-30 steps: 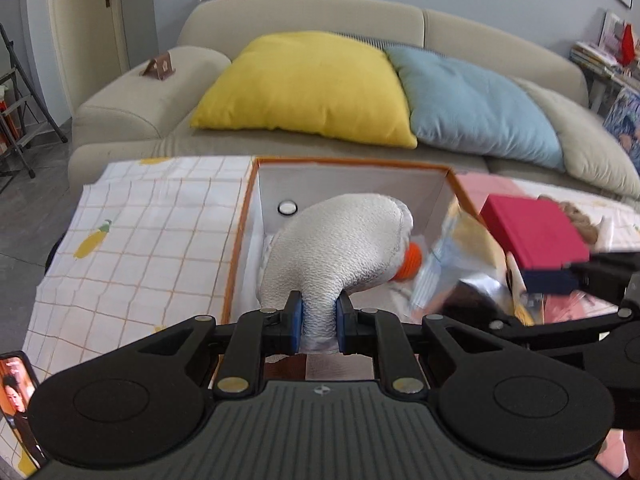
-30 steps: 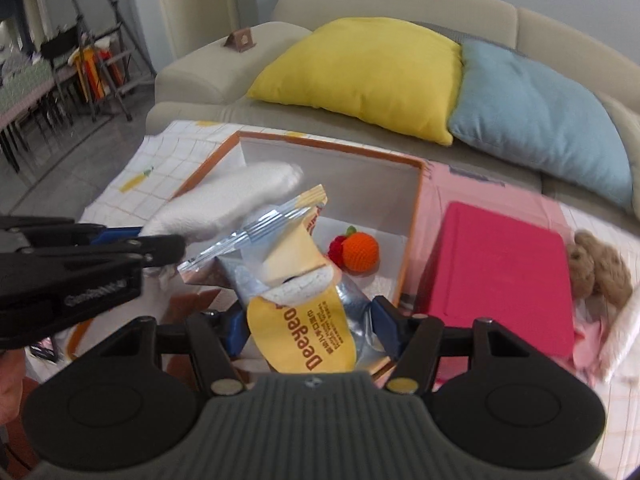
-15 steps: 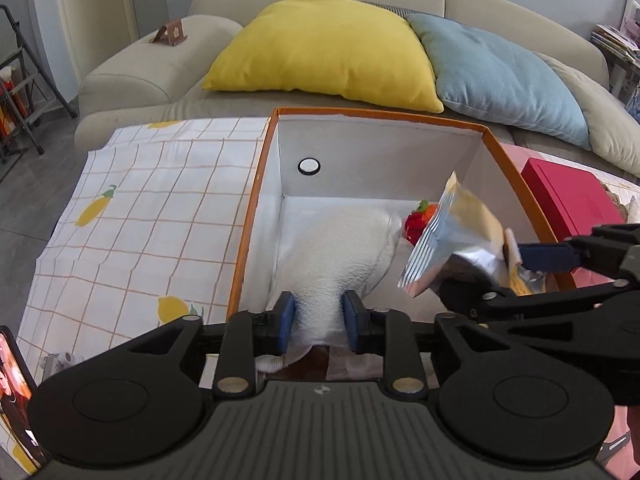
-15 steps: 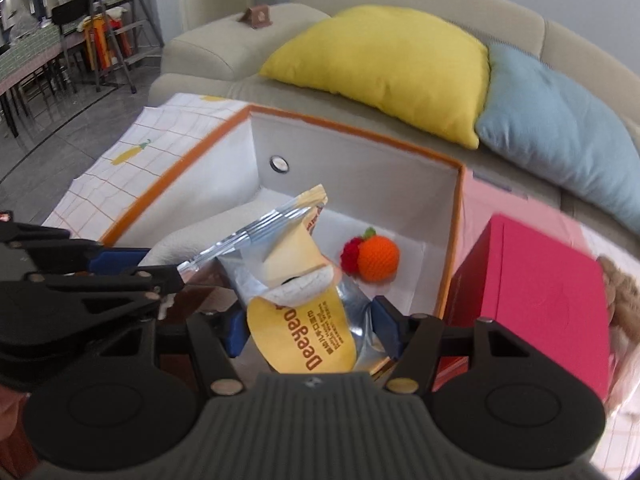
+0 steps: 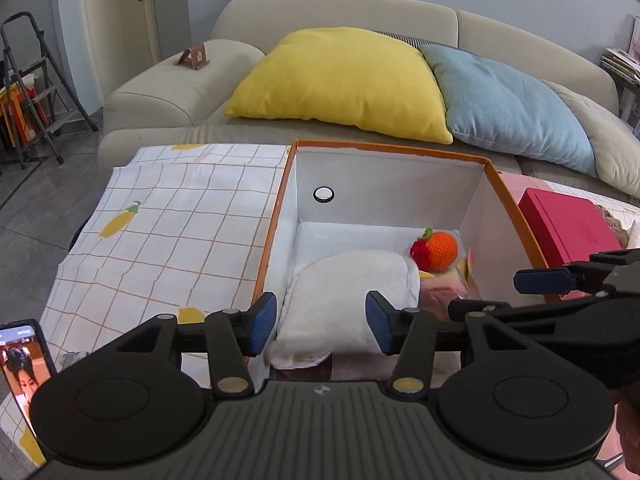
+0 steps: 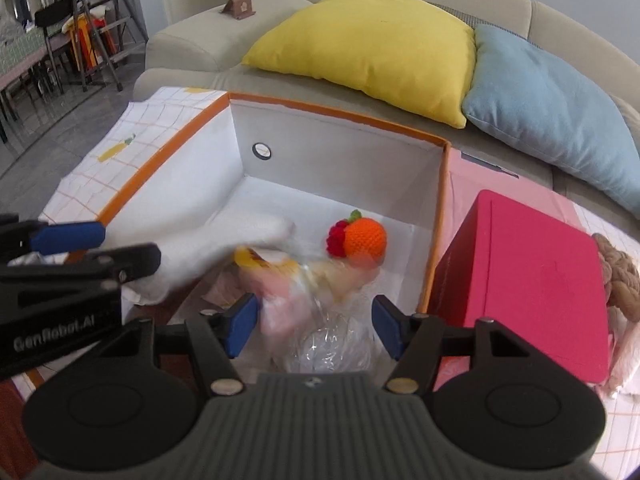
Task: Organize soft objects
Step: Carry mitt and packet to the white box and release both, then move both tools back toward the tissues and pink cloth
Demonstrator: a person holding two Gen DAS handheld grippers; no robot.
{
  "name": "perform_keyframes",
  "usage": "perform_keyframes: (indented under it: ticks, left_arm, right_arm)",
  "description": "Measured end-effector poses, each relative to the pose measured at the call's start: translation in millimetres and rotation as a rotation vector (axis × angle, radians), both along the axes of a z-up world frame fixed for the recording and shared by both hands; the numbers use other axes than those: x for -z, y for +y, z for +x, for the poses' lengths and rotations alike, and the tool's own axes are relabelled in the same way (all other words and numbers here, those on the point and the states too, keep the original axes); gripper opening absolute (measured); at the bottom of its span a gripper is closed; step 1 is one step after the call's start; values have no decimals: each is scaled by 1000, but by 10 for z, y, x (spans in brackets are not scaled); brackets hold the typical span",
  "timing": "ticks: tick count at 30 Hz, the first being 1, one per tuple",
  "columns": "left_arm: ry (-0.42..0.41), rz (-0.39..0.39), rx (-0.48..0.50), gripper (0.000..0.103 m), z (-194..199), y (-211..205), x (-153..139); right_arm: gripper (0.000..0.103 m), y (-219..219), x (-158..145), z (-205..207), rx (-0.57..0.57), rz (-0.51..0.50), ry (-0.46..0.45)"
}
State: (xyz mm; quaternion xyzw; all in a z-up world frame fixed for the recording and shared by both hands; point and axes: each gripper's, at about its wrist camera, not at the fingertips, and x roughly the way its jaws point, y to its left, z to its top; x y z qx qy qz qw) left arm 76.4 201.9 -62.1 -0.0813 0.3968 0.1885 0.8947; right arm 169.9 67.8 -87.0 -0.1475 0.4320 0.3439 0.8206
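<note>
Both my grippers, left (image 5: 317, 322) and right (image 6: 313, 329), gape empty above the white plush (image 5: 348, 296) and snack bag (image 6: 320, 320) at the orange-rimmed box (image 5: 516, 216) bottom.

Raised grey lettering "GenRobot.AI" on black body of left tongs (image 6: 70, 242), seen at lower left of right wrist view, first letters partly shadowed, snack bag print blurred and unreadable, phone screen (image 5: 24, 360) caption too small to read, no other legible text.
</note>
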Motion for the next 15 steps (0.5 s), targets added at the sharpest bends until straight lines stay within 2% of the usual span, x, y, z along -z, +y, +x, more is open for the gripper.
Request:
perform_keyframes:
  ticks: [7,15]
  left_arm:
    - [-44,-8,8,60,-56,-118,-129]
    - [-139,-18,44,62,-174,-395,-350]
  right_arm:
    - [68,-188,-214,-88,25,26,-52]
    - [73,-795,-467,-277,160,89,-101]
